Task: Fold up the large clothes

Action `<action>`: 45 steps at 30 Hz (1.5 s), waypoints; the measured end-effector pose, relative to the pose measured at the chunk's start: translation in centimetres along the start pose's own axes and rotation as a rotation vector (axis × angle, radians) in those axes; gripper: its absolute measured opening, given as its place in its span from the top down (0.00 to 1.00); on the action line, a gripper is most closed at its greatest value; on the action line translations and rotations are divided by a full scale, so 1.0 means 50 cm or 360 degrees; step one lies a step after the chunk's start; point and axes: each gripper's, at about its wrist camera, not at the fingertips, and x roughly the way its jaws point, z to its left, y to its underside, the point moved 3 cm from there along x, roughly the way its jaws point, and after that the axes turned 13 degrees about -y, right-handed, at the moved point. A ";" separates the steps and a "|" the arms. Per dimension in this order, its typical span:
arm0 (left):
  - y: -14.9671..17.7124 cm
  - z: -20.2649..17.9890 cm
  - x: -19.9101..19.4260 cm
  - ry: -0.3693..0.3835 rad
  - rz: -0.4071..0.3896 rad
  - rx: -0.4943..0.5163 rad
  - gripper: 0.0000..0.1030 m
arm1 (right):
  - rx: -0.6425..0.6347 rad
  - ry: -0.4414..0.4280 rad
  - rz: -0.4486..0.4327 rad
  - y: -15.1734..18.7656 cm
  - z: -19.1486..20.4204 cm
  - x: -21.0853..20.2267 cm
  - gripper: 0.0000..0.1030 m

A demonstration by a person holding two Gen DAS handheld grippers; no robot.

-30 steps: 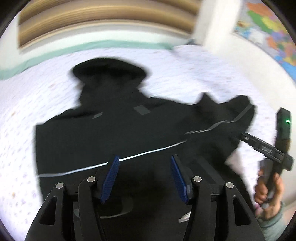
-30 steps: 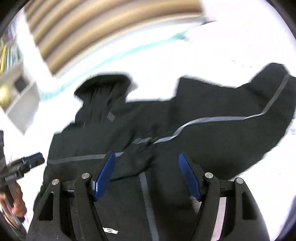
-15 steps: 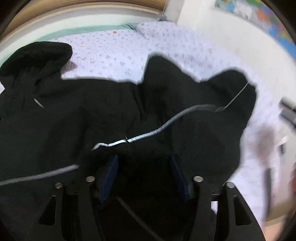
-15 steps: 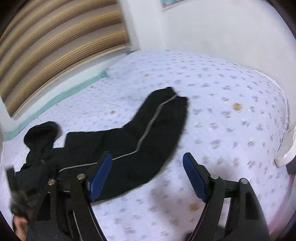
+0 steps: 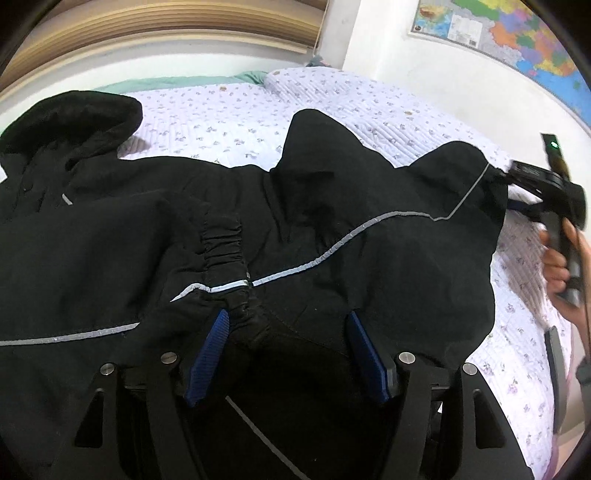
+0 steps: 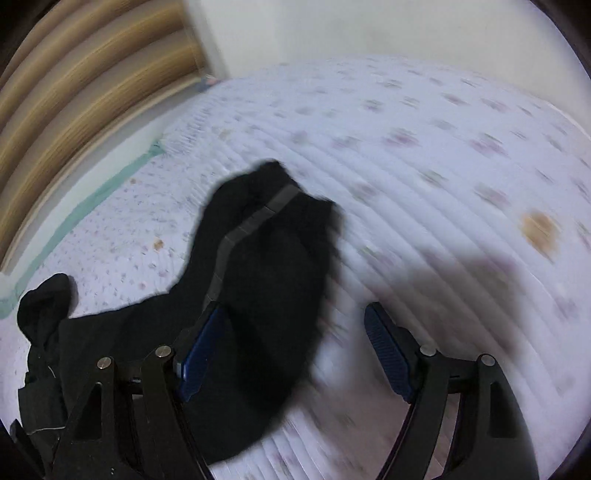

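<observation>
A black hooded jacket [image 5: 110, 258] with thin grey reflective stripes lies spread on the bed. Its hood [image 5: 70, 122] points to the far left. One sleeve is folded across the body, its elastic cuff [image 5: 225, 251] just ahead of my left gripper [image 5: 288, 332], which is open and low over the fabric. The other sleeve [image 6: 266, 266] stretches out to the right. My right gripper [image 6: 295, 325] is open over that sleeve's edge; it also shows in the left wrist view [image 5: 532, 184], at the sleeve end.
The bed has a white quilt with small purple flowers [image 6: 443, 166] and a brown stain [image 6: 539, 229]. A wooden headboard [image 5: 166, 22] and a wall map [image 5: 517, 40] stand behind. The bed's right edge is close to the sleeve end.
My left gripper has come closer to the folded sleeve's cuff. My right gripper has swung right and down, closing in on the outstretched sleeve. Both stay open.
</observation>
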 end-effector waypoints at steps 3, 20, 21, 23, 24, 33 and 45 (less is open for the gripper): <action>0.002 0.002 -0.001 0.0015 -0.0007 -0.0010 0.34 | 0.0018 -0.0055 0.0049 -0.015 0.022 0.031 0.73; -0.023 0.012 -0.025 0.0094 0.0106 0.0005 0.32 | -0.0187 0.0201 -0.0053 0.015 0.102 -0.086 0.84; -0.035 0.025 -0.044 0.0139 0.0130 -0.0027 0.32 | -0.0266 0.0175 -0.0079 0.015 0.145 -0.098 0.84; -0.061 0.064 -0.093 0.0183 0.0144 -0.0119 0.32 | -0.0466 0.0151 -0.0140 0.020 0.249 -0.119 0.84; -0.078 0.097 -0.127 0.0193 0.0151 -0.0184 0.32 | -0.0566 0.0093 -0.0155 0.029 0.315 -0.126 0.84; -0.085 0.362 -0.340 -0.0043 0.0016 -0.0321 0.32 | -0.0988 -0.0355 -0.0034 0.187 0.745 -0.091 0.84; 0.047 0.547 -0.376 0.0092 0.0136 -0.0601 0.32 | -0.1179 -0.0273 0.0580 0.509 0.957 0.204 0.76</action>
